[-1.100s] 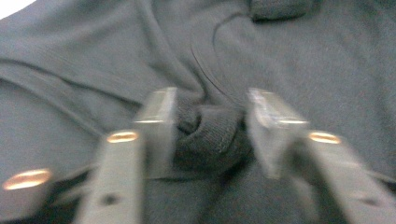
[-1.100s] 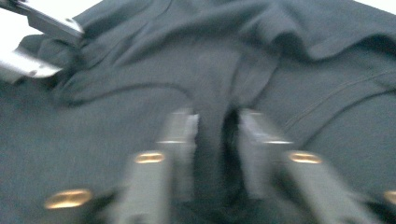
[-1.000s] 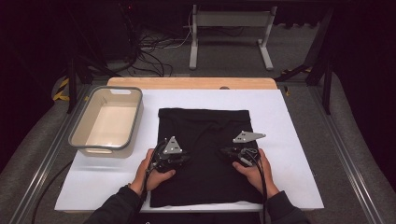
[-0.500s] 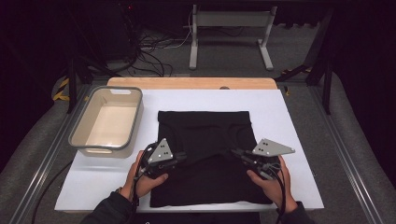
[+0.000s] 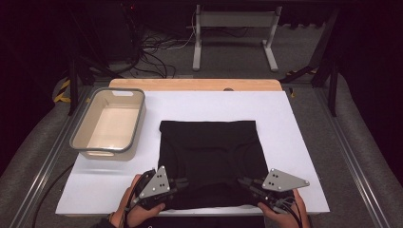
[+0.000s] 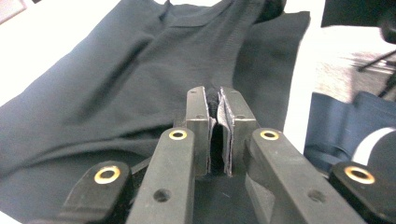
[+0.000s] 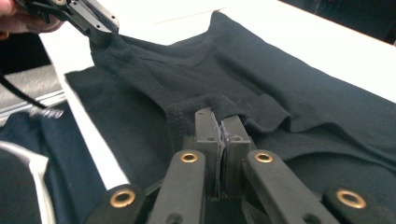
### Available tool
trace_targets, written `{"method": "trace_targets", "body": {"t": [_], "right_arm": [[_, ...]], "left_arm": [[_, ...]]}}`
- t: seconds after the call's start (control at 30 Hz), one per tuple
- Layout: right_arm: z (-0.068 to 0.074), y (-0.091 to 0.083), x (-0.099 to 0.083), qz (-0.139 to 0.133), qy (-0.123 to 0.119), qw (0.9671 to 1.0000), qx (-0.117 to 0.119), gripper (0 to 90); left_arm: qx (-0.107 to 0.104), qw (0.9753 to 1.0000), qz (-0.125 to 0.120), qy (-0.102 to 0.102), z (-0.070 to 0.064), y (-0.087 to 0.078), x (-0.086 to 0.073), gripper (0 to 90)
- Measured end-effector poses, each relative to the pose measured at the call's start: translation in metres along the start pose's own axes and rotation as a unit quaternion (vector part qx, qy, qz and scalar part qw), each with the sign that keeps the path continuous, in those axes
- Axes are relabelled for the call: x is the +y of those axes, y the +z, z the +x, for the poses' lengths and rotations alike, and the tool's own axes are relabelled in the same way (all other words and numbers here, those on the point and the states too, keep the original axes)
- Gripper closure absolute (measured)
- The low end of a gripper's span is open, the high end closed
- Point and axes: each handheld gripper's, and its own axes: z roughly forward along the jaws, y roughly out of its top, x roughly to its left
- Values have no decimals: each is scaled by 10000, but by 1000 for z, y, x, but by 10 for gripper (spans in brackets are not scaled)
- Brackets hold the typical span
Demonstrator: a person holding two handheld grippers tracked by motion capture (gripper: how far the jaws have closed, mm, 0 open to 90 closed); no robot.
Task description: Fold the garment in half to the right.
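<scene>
While the flat black cotton garment [image 5: 209, 161] lies ahead, your left hand-held gripper [image 6: 215, 109] and right hand-held gripper [image 7: 219, 126] each pinch its near hem, jaws closed.

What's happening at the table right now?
A person is working a black garment spread on the white table top, holding a gripper in each hand. The left gripper is shut on a pinch of the fabric near the garment's near left corner, and the right gripper is shut on a fold of it near the near right corner. The cloth rises slightly at both pinches. A beige bin sits to the garment's left with nothing visible inside.
</scene>
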Motion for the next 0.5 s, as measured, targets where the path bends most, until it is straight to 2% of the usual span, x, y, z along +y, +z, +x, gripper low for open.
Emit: {"method": "trace_targets", "body": {"t": [0.1, 0.3, 0.37, 0.43, 0.5], "right_arm": [[6, 1, -6, 82, 42, 9999, 100, 880], [17, 7, -19, 339, 24, 9991, 239, 867], [19, 9, -22, 377, 38, 9989, 278, 836], [20, 9, -23, 409, 34, 9988, 273, 800], [20, 7, -22, 330, 57, 9992, 224, 739]], "left_arm": [[-48, 9999, 99, 39, -6, 0, -6, 834], [-194, 9994, 261, -101, -11, 3, -19, 812], [-242, 9991, 343, -87, -13, 4, -22, 771], [-268, 9990, 338, -76, -15, 2, -24, 772], [-307, 9992, 245, -110, -16, -2, -24, 759]]}}
